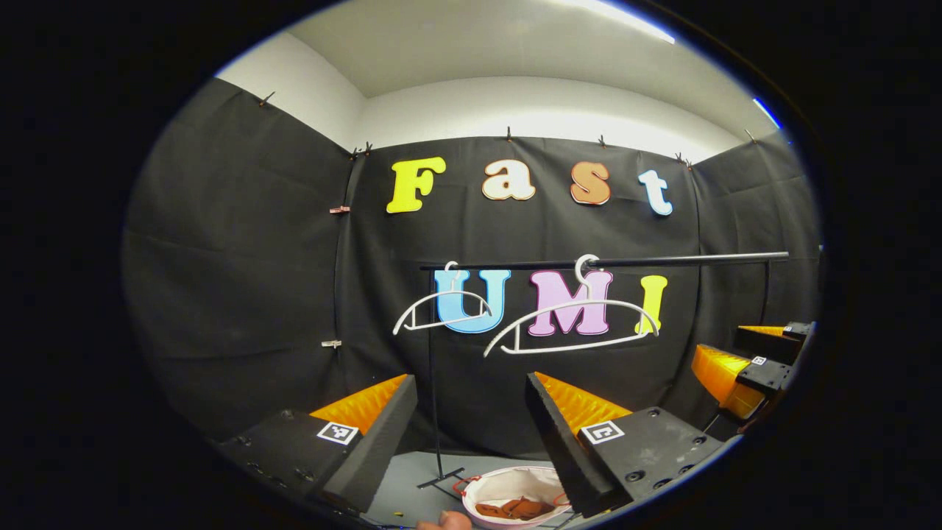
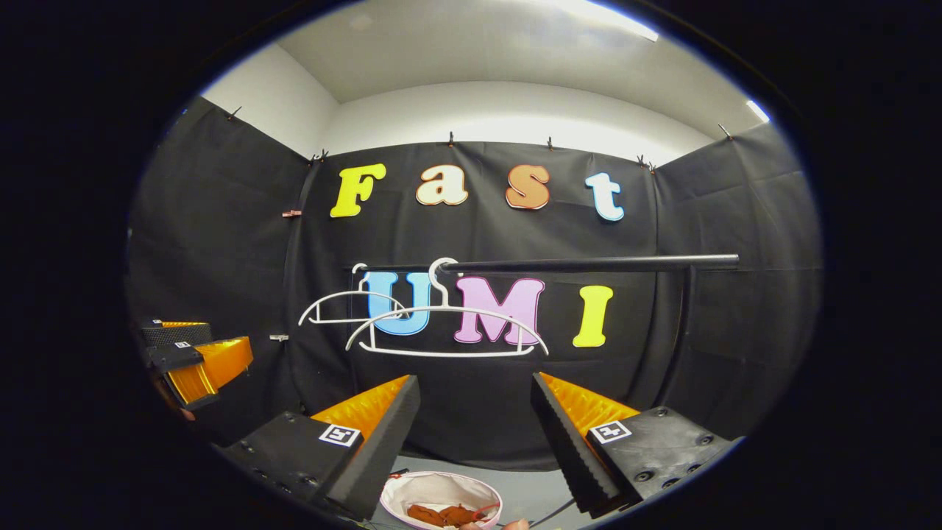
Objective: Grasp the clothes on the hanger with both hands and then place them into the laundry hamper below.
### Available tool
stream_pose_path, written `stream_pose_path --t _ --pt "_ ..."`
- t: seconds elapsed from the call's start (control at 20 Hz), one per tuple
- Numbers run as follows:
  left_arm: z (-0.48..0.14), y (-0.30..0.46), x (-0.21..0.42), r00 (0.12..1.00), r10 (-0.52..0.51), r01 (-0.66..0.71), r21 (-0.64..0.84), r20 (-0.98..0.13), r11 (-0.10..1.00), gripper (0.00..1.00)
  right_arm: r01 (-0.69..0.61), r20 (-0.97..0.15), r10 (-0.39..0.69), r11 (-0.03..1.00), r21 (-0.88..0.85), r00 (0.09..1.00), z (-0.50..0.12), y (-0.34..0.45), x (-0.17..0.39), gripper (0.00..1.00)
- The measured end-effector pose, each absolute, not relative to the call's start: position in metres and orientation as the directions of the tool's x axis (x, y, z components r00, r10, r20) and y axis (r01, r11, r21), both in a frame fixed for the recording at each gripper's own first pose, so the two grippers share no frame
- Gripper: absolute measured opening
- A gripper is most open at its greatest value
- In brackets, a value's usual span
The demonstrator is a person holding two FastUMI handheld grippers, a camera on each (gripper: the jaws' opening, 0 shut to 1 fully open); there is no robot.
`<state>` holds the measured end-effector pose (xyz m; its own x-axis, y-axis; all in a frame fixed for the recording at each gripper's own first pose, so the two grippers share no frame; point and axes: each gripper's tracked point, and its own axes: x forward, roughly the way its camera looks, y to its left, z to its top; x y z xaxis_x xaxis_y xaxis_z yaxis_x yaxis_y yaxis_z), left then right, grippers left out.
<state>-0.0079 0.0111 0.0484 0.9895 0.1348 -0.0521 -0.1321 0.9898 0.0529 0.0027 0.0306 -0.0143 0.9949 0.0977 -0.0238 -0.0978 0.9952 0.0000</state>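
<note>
A black horizontal rail [image 1: 684,259] runs across the booth in front of the black cloth wall [image 1: 243,280], carried on thin black uprights, one of them a slim post [image 1: 434,412] that drops to a small foot on the grey floor [image 1: 412,493]. Small clips [image 1: 339,210] pin the cloth along its top edge and at its left seam. Above the cloth are a plain white wall [image 2: 508,110] and ceiling with a bright light strip [image 2: 611,18].

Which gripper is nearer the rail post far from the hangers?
Right. The right gripper faces the post slightly to its right; the left gripper stands farther left of it.
</note>
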Motion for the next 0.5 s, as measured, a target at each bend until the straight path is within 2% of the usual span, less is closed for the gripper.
stream_pose_path --t 0.05,0.15,0.2,0.45,0.5 --pt "0.046 0.01 -0.007 0.989 0.134 -0.13 0.059 -0.059 0.99 0.95 -0.096 -0.024 0.096 0.995 -0.002 0.995 -0.015 0.03 0.004 0.97" --pt "0.042 0.008 -0.006 0.989 0.13 -0.126 0.064 -0.068 0.99 0.94 -0.094 -0.025 0.094 0.996 -0.005 0.995 -0.015 0.03 0.003 1.0" --pt "0.042 0.007 -0.005 0.99 0.127 -0.123 0.062 -0.068 0.99 0.94 -0.094 -0.027 0.094 0.996 -0.005 0.995 -0.017 0.03 0.004 0.97" --pt "0.041 0.004 0.001 0.991 0.112 -0.108 0.063 -0.074 0.992 0.94 -0.09 -0.044 0.09 0.996 -0.005 0.995 -0.027 0.028 0.008 0.97" --pt "0.039 0.005 0.0 0.991 0.112 -0.107 0.064 -0.076 0.992 0.94 -0.09 -0.047 0.09 0.996 -0.001 0.995 -0.028 0.028 0.008 1.0"
